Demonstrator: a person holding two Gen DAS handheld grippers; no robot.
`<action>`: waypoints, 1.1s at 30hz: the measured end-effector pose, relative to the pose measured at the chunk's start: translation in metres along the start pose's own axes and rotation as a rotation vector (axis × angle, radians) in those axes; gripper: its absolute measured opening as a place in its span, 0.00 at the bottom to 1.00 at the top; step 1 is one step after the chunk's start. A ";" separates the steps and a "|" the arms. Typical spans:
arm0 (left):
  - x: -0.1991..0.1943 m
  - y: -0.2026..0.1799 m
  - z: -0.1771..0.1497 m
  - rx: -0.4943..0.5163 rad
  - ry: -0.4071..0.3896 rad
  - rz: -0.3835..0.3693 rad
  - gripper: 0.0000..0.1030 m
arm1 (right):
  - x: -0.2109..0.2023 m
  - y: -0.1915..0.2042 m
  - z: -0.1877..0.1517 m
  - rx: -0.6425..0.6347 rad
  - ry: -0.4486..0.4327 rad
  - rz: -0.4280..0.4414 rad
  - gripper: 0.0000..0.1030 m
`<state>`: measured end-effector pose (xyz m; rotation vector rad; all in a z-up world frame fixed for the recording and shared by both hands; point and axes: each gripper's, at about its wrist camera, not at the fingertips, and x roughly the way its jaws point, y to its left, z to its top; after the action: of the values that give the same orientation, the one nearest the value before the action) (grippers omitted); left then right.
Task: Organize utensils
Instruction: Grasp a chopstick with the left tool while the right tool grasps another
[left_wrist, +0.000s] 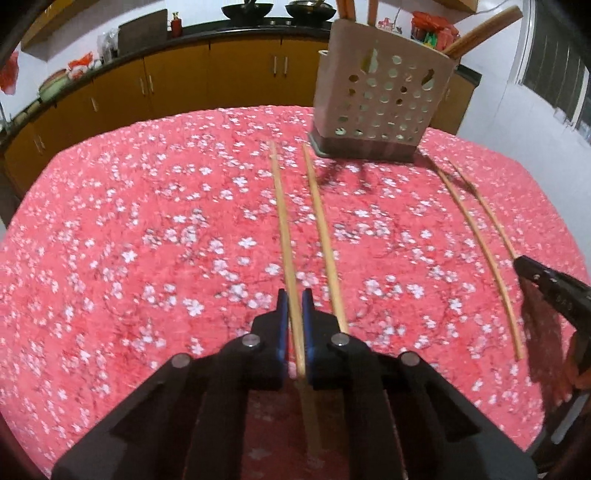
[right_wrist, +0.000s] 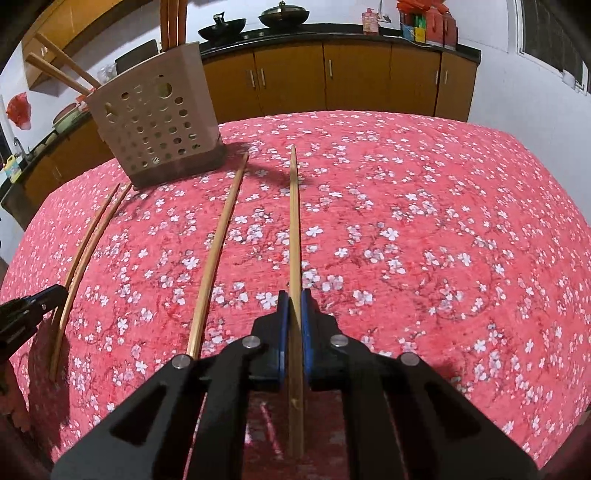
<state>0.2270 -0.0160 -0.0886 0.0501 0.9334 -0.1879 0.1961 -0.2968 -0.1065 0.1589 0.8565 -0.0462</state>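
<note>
— Where are the chopsticks?

— One runs between the pads of my left gripper (left_wrist: 292, 325), lying on the desk (left_wrist: 147, 229); pads close beside it, contact unclear. Its partner (left_wrist: 325, 236) lies just right.

— And the right?

— My right gripper (right_wrist: 291, 325) brackets another stick (right_wrist: 294, 229) the same way (a fourth (right_wrist: 218, 254) lies left). The holder (left_wrist: 380, 99) stands beyond.
</note>
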 end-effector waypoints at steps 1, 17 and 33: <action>0.000 0.003 0.001 -0.007 -0.001 0.013 0.07 | 0.000 0.000 0.000 -0.003 0.000 0.001 0.07; 0.003 0.046 0.007 -0.090 -0.051 0.030 0.14 | 0.009 -0.004 0.007 -0.014 -0.022 -0.013 0.08; 0.001 0.047 0.005 -0.085 -0.049 0.027 0.15 | 0.008 -0.002 0.006 -0.022 -0.016 -0.018 0.08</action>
<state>0.2404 0.0289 -0.0886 -0.0204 0.8903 -0.1237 0.2055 -0.2993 -0.1090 0.1302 0.8417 -0.0544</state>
